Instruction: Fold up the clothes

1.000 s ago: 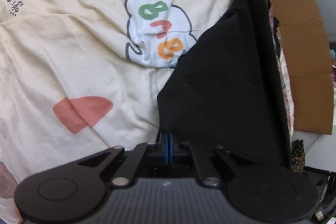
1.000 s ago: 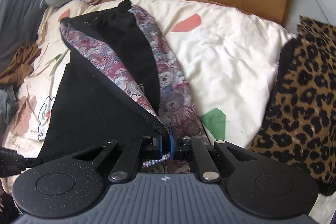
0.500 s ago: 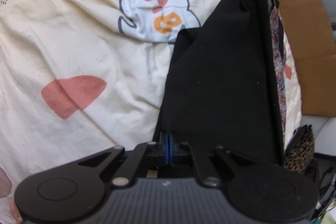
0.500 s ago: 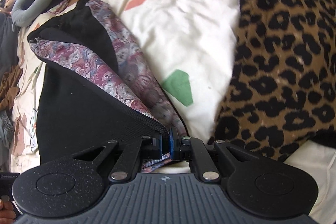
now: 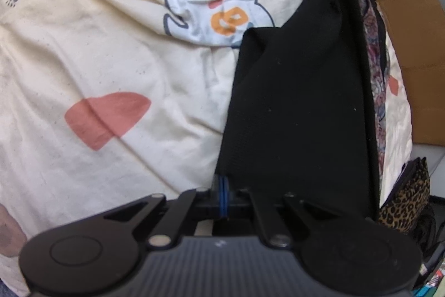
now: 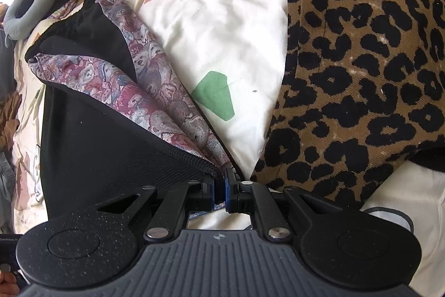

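My left gripper clenched on black garment hem, cloth rising toward 1 o'clock. My right gripper pinches its corner (patterned lining showing); leopard-print cloth at 2 o'clock on bed sheet.

Both wrist views close above the printed sheet, facing forward, sharing the black garment between them

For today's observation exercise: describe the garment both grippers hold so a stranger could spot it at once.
On the cream sheet lies a leopard-print cloth. Left of it, the garment is pinched by the left gripper and right gripper. Only it is black outside with a mauve patterned lining.
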Available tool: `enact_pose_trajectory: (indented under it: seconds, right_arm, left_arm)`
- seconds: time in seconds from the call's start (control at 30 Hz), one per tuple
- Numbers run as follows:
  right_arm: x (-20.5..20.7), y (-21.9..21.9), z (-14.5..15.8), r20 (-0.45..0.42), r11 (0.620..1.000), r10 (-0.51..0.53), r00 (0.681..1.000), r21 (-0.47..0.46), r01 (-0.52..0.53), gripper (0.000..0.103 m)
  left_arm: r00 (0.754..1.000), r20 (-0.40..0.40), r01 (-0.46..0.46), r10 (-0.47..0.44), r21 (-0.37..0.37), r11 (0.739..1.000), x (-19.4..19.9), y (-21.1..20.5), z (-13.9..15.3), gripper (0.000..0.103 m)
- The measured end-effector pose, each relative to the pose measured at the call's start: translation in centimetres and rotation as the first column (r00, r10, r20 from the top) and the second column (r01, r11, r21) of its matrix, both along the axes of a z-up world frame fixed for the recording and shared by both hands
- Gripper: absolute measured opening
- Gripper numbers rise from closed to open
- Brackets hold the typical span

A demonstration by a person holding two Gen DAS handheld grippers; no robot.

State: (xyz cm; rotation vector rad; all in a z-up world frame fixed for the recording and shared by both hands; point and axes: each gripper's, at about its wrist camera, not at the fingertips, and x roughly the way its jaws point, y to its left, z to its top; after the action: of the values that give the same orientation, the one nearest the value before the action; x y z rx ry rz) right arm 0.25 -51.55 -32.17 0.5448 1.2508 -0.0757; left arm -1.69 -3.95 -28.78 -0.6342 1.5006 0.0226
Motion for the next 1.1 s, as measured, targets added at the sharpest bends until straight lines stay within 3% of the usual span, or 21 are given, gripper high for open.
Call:
enact_pose_trajectory:
  seconds: [0.17,0.27,0.3,0.4,0.47,0.5,0.93,1.1]
  right_arm:
    - [0.0,0.0,-0.5,-0.01,1.0,-0.012,1.0,-0.017,0.012,0.005]
    - [0.0,-0.1,-0.6,-0.022,0.999,-0.028,0.999,-0.021,0.028,0.011]
    - [0.0,-0.2,-0.5,-0.03,0.999,-0.04,0.999,-0.018,0.039,0.012]
    - [-0.6,0.0,1.0,-0.026,0.998,-0.044,0.999,-0.045,0.043,0.018]
    - [-1.0,0.1,2.1,-0.022,0.997,-0.047,0.999,-0.062,0.045,0.036]
    - [-1.2,0.2,2.6,-0.021,0.996,-0.048,0.999,-0.071,0.047,0.038]
    - [-3.3,3.0,14.7,0.141,0.98,0.05,0.989,-0.196,-0.021,0.045]
    - [-2.2,4.4,14.7,0.194,0.977,0.08,0.978,-0.21,-0.038,0.046]
  left_arm:
    - [1.0,0.0,0.028,-0.028,-0.002,1.0,0.6,-0.4,-1.3,0.002]
    - [1.0,0.003,0.029,-0.029,0.01,1.0,1.2,-0.4,-1.0,0.013]
    - [0.999,0.011,0.032,-0.032,0.026,0.999,1.4,-0.3,-0.4,0.021]
    - [0.997,0.047,0.061,-0.063,0.05,0.997,2.5,-0.1,1.8,0.03]
    - [0.995,0.067,0.07,-0.074,0.064,0.995,3.4,0.1,3.2,0.037]
    - [0.994,0.08,0.07,-0.076,0.071,0.995,3.9,-0.1,4.0,0.04]
    - [0.951,0.281,0.121,-0.133,0.062,0.991,14.2,-2.9,15.8,0.056]
    - [0.935,0.324,0.13,-0.142,0.059,0.99,17.8,-3.1,17.2,0.057]
